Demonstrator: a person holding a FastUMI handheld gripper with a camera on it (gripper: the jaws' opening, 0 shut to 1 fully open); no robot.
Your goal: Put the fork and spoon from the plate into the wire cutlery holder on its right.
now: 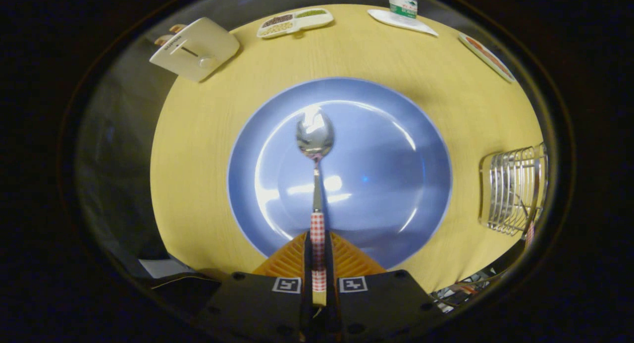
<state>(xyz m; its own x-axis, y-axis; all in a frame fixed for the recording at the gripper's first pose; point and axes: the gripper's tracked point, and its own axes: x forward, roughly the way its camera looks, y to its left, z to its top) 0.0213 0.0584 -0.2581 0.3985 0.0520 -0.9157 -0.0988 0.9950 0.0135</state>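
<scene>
I have the gripper (317, 241) pinching the spoon (315, 135) by its checked handle, both fingers pressed against it, with the bowl of the spoon pointing away from me over the middle of the blue plate (396, 135); whether it has cleared the plate surface I cannot tell. In the wire cutlery holder (512, 189), at the right of the frame on the yellow table (198, 149), a checked handle seems to poke out at the lower corner, so I judge the fork is already in and the spoon is the last piece. Next I need to carry the spoon right, past the plate rim, tip it upright over the holder and drop it between the wires without knocking the piece already there. Around the far edge of the table sit a white toaster (195, 48) at upper left, a divided dish of beans (294, 22) at top centre, a bottle (402, 2) on a white dish, and another dish at upper right; none lie on my path
</scene>
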